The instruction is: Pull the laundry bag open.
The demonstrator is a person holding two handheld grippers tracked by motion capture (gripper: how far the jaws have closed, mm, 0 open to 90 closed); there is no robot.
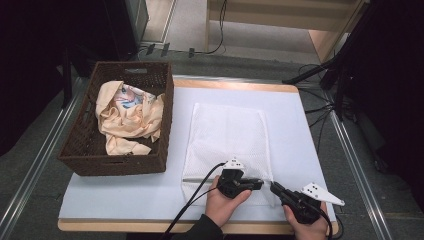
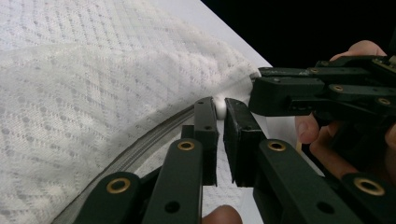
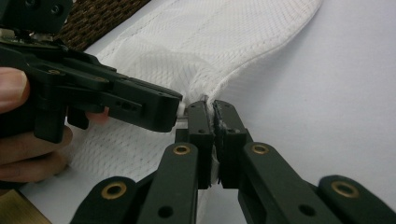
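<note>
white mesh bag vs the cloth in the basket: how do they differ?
The white mesh bag lies spread flat on the table; the peach cloth sits crumpled in the wicker basket. The bag is plain white netting; the cloth shows a coloured print. Both grippers pinch the bag's near corner; nothing touches the cloth. Both are soft fabric.

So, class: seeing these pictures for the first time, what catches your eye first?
A white mesh laundry bag lies flat at the table's centre, its near right corner pinched by the left gripper and right gripper, jaws closed. At left stands a dark brown wicker basket holding crumpled peach cloth.
</note>
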